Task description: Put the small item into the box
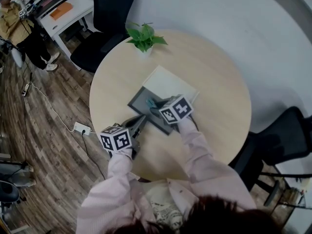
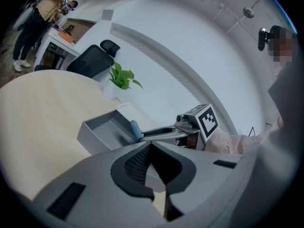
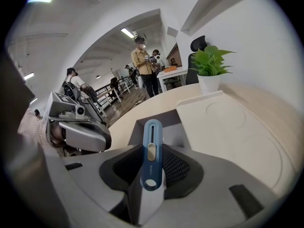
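Fingers (image 2: pixel 135 167) of the left gripper (image 1: pixel 141 119) seem pinched on the box (image 1: pixel 138 101) wall at 7 o'clock, steadying it. Right gripper (image 1: pixel 155 107) fingers (image 3: pixel 178 167) clamp the blue item (image 3: pixel 152 151) above the box. Best lower it well inside before letting go. The right arm reaches in from 5 o'clock, tilted steeply down.

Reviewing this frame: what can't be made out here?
- Box floor: head view, the right tool and its marker cube cover most of it.
- Left tool: left gripper view shows a grey sliver between its jaws; whether that is the box's wall is unclear.
- Blue item: whether its tip touches the box; too small in the left gripper view.
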`<state>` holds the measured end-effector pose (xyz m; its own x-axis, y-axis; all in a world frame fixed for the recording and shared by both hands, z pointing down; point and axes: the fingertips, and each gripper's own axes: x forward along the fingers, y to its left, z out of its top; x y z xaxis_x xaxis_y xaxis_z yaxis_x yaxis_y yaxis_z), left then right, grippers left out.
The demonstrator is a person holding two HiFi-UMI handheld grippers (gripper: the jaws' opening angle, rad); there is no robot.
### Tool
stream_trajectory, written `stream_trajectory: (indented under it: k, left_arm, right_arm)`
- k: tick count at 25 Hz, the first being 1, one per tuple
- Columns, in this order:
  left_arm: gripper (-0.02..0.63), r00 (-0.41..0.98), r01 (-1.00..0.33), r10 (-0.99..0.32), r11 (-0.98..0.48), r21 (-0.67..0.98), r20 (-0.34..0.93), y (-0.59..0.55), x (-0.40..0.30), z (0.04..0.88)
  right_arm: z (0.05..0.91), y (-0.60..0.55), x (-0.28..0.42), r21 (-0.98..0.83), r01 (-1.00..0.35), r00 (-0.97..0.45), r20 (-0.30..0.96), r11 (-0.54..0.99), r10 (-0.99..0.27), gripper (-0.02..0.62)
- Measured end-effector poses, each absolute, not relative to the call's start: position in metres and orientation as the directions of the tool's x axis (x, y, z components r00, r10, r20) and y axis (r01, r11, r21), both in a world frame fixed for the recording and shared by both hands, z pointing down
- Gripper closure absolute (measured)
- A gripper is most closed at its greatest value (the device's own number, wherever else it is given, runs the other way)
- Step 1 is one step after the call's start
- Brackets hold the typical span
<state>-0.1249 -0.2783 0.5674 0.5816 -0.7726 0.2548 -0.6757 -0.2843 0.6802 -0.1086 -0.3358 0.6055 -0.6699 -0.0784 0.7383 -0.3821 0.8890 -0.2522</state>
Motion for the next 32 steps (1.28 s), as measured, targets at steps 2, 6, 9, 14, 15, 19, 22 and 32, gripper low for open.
stream_trajectory:
  k: [2,6,9,14,15,19,22,32]
  left_arm:
    - [0.597,0.58,-0.676,-0.772,-0.279,0.682,0.259,-0.279,-0.126,0.569]
    - [0.597,0.582,-0.674,-0.77,-0.275,0.686,0.263,-0.277,-0.126,0.572]
    - [0.597,0.582,-0.674,-0.768,-0.274,0.686,0.266,-0.277,-0.126,0.574]
    - [0.597,0.582,-0.672,-0.768,-0.27,0.69,0.267,-0.276,-0.127,0.575]
    - [0.597,0.583,-0.671,-0.768,-0.27,0.691,0.267,-0.276,-0.127,0.575]
    - [0.597,0.583,-0.671,-0.766,-0.269,0.691,0.269,-0.274,-0.127,0.576]
    - [0.597,0.586,-0.669,-0.764,-0.27,0.692,0.269,-0.274,-0.126,0.576]
    - [0.597,0.587,-0.669,-0.76,-0.261,0.696,0.279,-0.272,-0.124,0.58]
  right_arm:
    - [0.608,-0.337,-0.11,-0.251,-0.377,-0.662,0.746,0.892,-0.071,0.468]
    - [0.613,-0.335,-0.113,-0.248,-0.365,-0.643,0.764,0.897,-0.05,0.468]
    - [0.619,-0.332,-0.115,-0.237,-0.356,-0.622,0.782,0.904,-0.04,0.468]
    - [0.628,-0.329,-0.116,-0.23,-0.352,-0.597,0.802,0.907,-0.028,0.468]
    - [0.629,-0.329,-0.116,-0.228,-0.351,-0.591,0.806,0.908,-0.026,0.468]
    - [0.635,-0.326,-0.116,-0.224,-0.353,-0.574,0.818,0.908,-0.021,0.468]
    - [0.639,-0.326,-0.115,-0.223,-0.364,-0.564,0.825,0.904,-0.023,0.468]
    - [0.648,-0.327,-0.113,-0.215,-0.389,-0.536,0.844,0.896,-0.03,0.468]
